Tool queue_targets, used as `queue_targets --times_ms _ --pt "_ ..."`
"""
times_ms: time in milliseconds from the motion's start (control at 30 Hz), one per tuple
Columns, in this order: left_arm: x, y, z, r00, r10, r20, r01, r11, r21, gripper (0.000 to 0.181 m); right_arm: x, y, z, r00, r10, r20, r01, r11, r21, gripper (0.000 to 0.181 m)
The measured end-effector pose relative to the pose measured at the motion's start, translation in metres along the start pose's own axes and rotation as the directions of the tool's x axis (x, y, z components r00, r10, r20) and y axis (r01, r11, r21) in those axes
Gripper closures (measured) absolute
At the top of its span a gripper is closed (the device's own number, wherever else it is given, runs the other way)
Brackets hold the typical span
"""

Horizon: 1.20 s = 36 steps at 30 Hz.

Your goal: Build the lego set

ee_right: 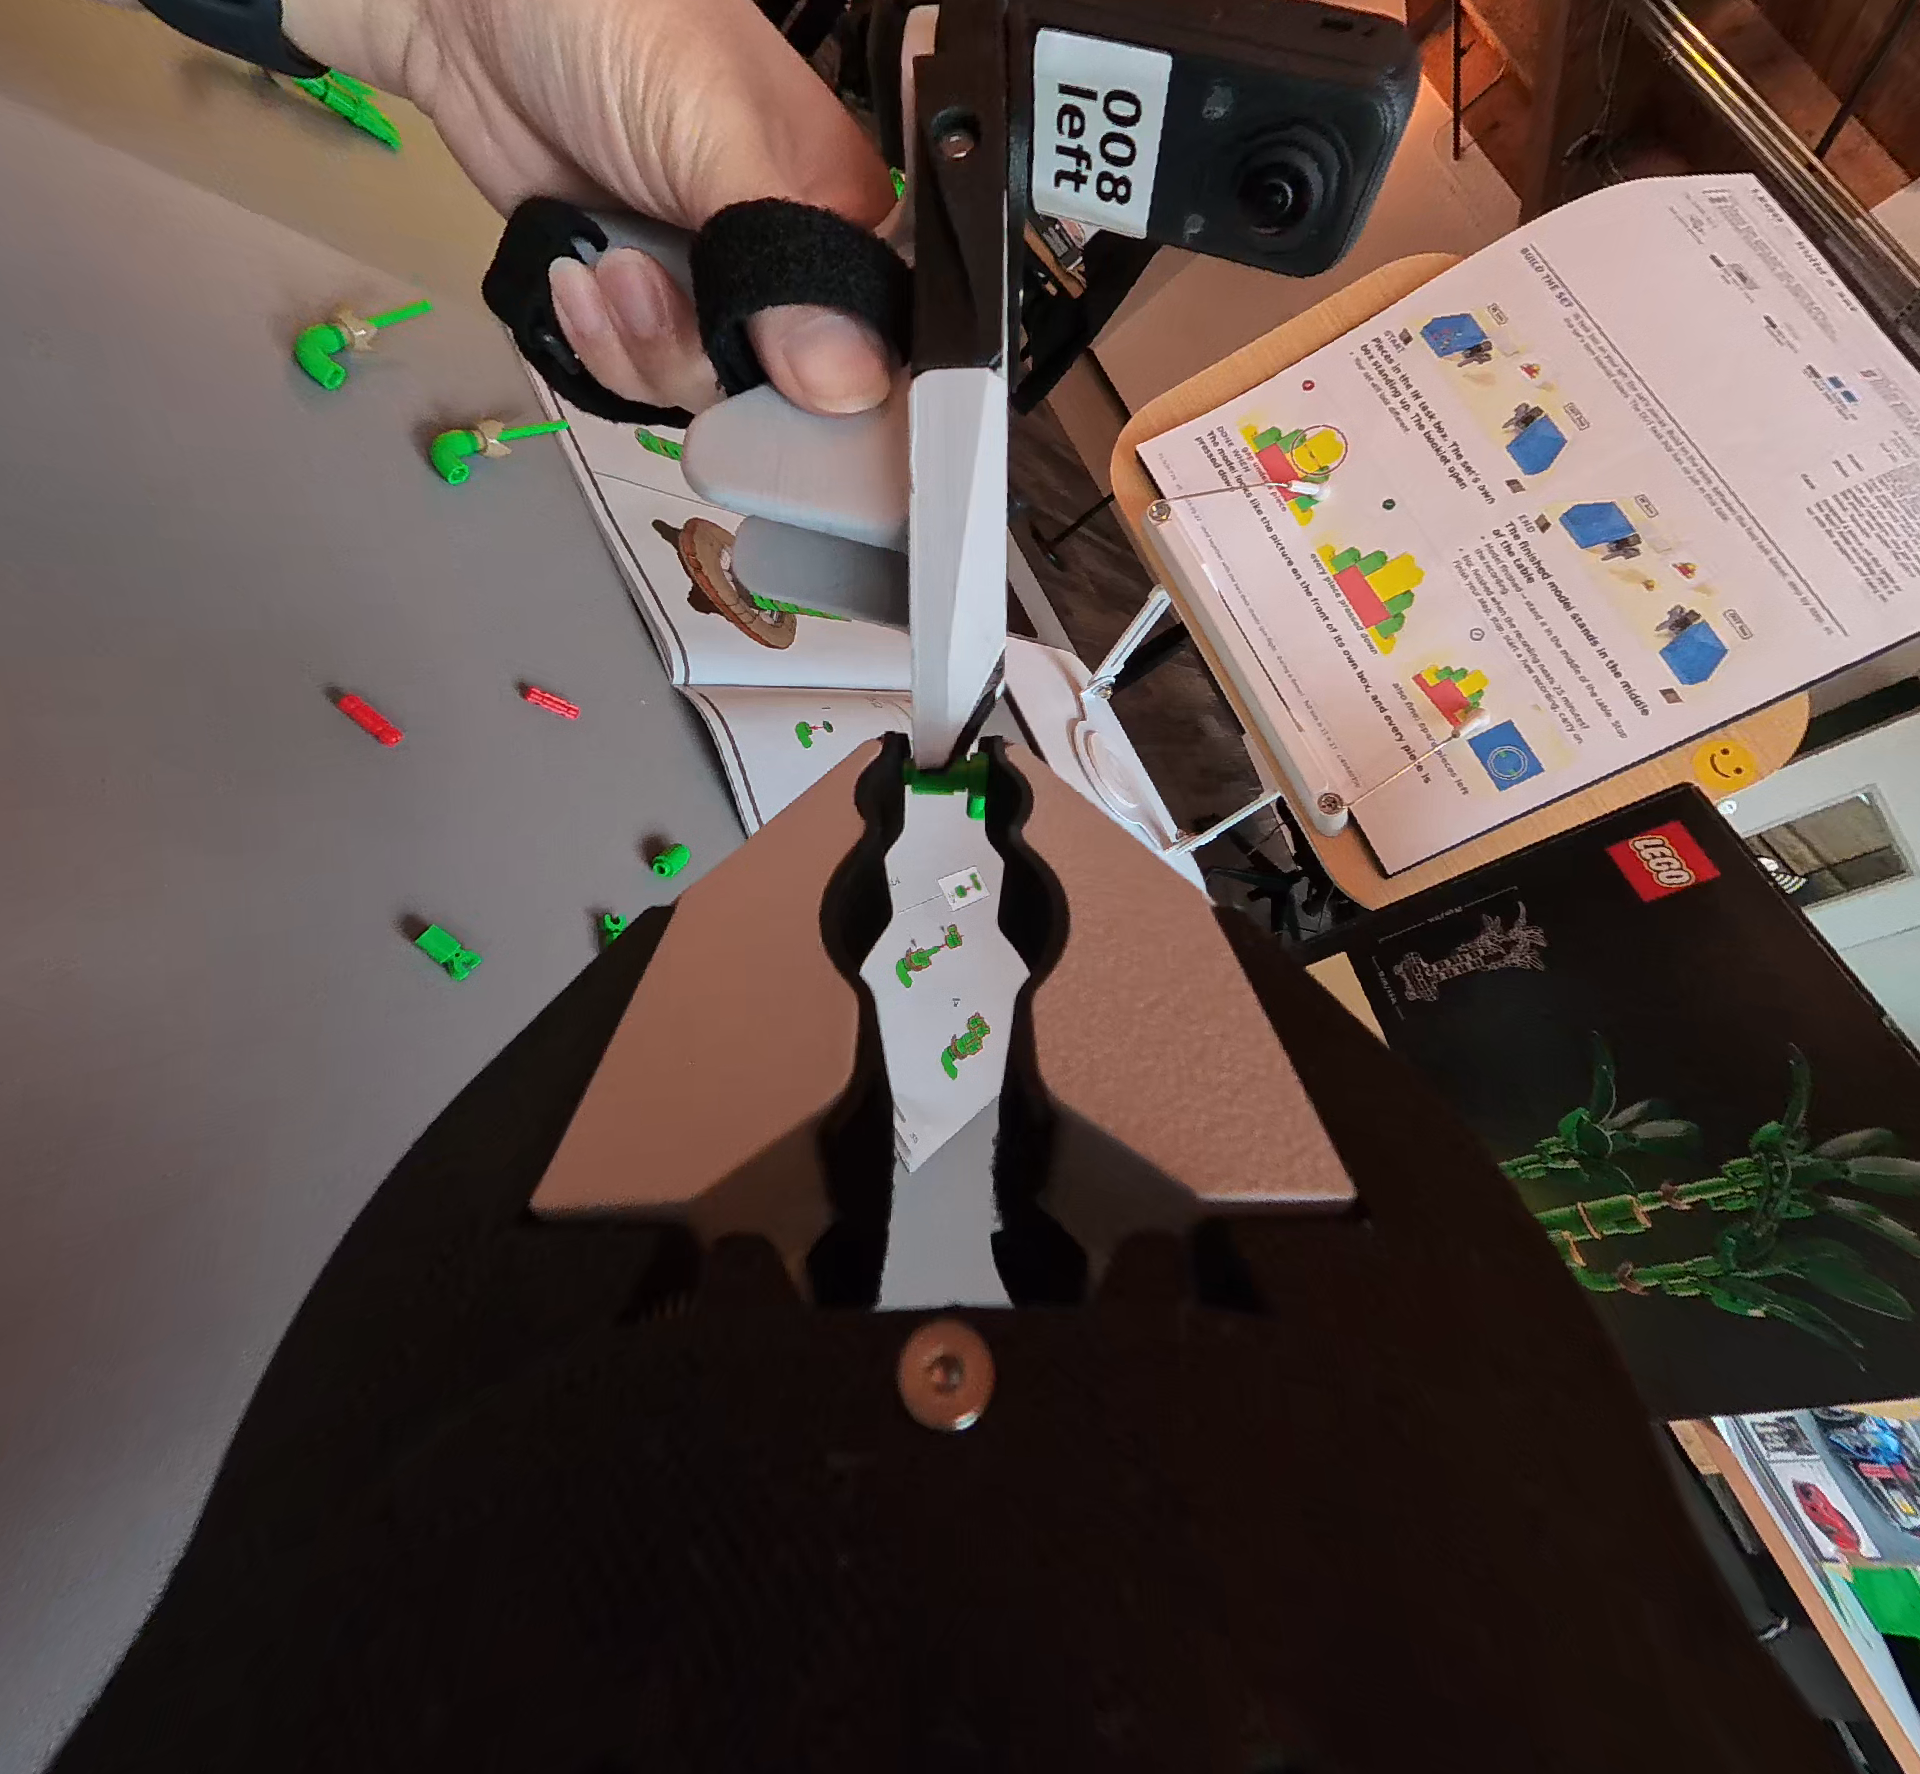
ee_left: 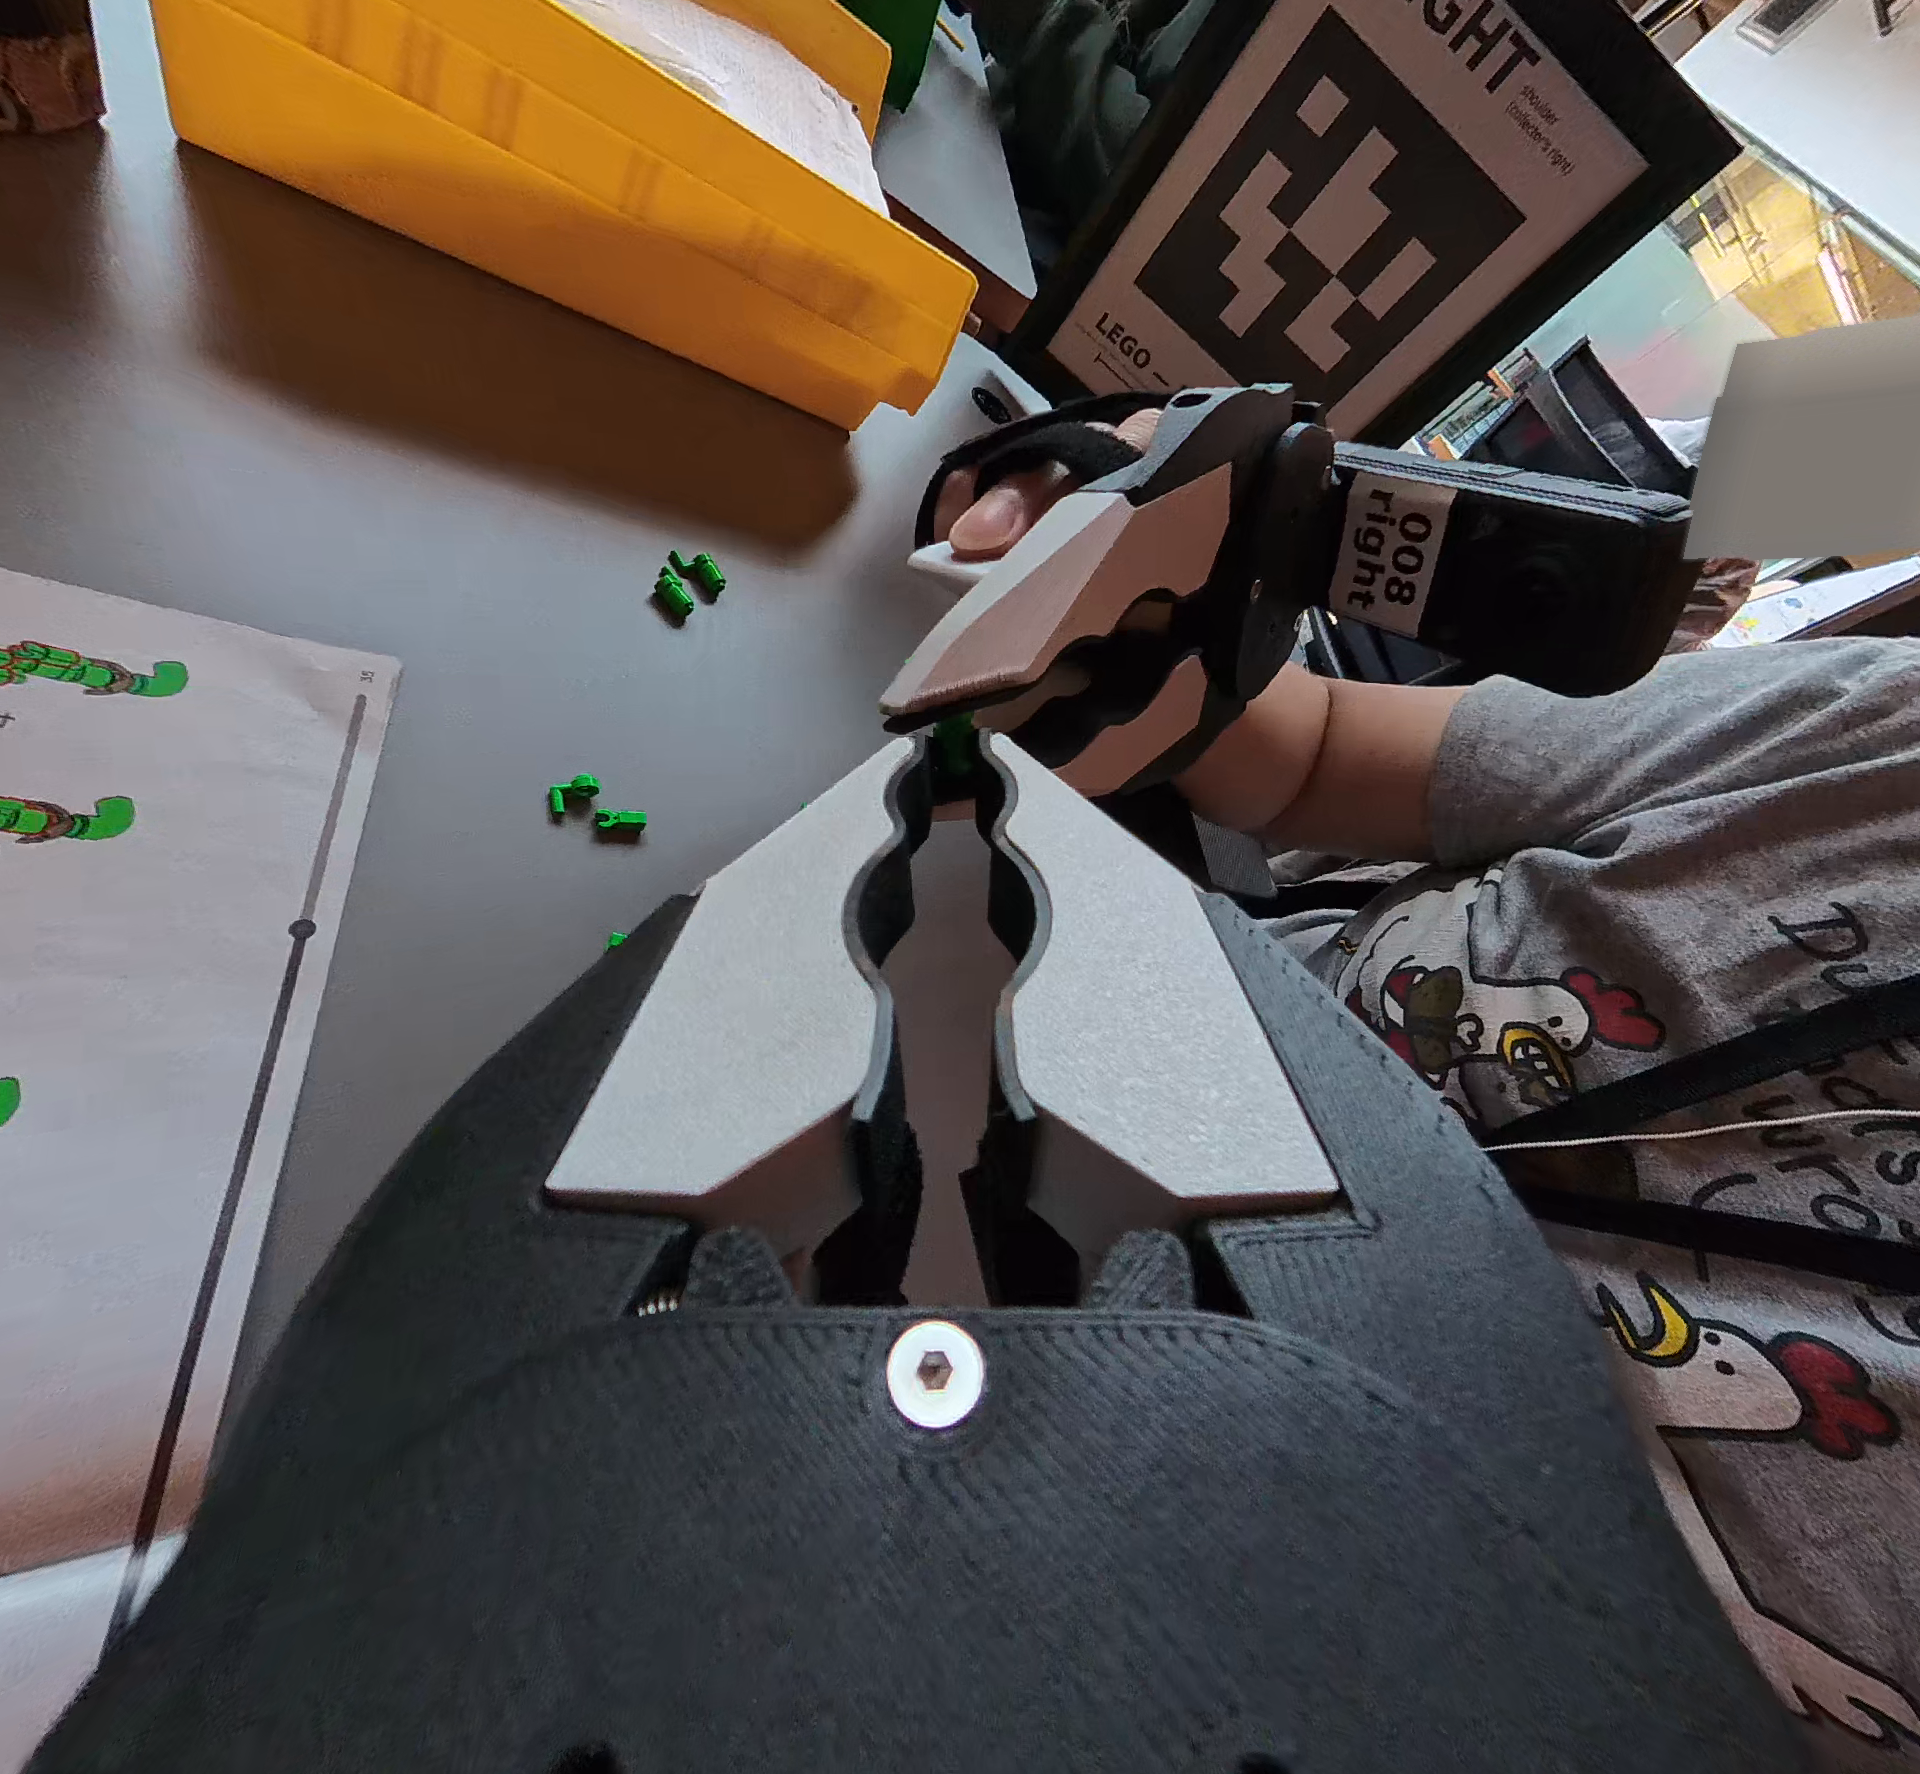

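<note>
Both grippers meet tip to tip above the table. My left gripper [ee_left: 948, 768] is shut on a small green lego piece [ee_left: 951, 756] at its fingertips. My right gripper [ee_right: 943, 774] is shut on a green lego piece [ee_right: 945, 779] too. I cannot tell if it is one piece or two joined ones. In the left wrist view the right gripper [ee_left: 935, 701] comes in from the right and touches the left tips. In the right wrist view the left gripper [ee_right: 961, 685] comes down from above onto the green piece.
Loose green pieces [ee_left: 688, 576] [ee_left: 597, 805] lie on the dark table. Green elbow parts [ee_right: 322, 353] [ee_right: 457, 451] and red pins [ee_right: 369, 718] [ee_right: 549, 701] lie at left. An open instruction booklet [ee_left: 156, 945] [ee_right: 727, 602], a yellow bin [ee_left: 520, 145], a black lego box [ee_right: 1662, 1101] and an instruction sheet on a stand [ee_right: 1507, 519] surround them.
</note>
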State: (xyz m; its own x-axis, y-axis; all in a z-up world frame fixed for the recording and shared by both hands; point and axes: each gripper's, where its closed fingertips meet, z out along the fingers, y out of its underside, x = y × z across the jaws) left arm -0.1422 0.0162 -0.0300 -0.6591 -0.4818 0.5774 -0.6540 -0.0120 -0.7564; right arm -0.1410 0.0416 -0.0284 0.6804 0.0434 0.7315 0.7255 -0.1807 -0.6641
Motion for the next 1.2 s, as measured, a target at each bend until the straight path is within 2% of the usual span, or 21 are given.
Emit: queue_targets --times_ms 400,633,733,900,1200 --pt "0.002 0.0 0.001 1.0 -0.008 0.01 0.008 1.0 -0.01 0.175 0.0 -0.001 -0.002 1.0 -0.025 -0.003 0.025 1.0 -0.003 0.168" --pt "0.008 -0.008 -0.003 0.997 -0.04 -0.068 0.043 0.998 0.052 0.175 0.007 -0.009 -0.002 0.997 0.069 -0.028 -0.067 0.996 0.056 0.167" --pt "0.013 -0.013 -0.006 0.989 -0.067 -0.133 0.08 0.993 0.089 0.176 0.013 -0.013 -0.007 0.997 0.052 -0.056 -0.047 0.995 0.09 0.163" --pt "0.01 -0.013 -0.009 0.987 -0.077 -0.142 0.092 0.991 0.102 0.175 0.012 -0.015 -0.01 0.998 0.056 -0.039 -0.052 0.993 0.111 0.162" --pt "0.009 -0.01 -0.006 0.985 -0.088 -0.146 0.101 0.991 0.085 0.175 0.009 -0.012 -0.008 0.999 0.028 -0.026 -0.027 0.998 0.062 0.167"
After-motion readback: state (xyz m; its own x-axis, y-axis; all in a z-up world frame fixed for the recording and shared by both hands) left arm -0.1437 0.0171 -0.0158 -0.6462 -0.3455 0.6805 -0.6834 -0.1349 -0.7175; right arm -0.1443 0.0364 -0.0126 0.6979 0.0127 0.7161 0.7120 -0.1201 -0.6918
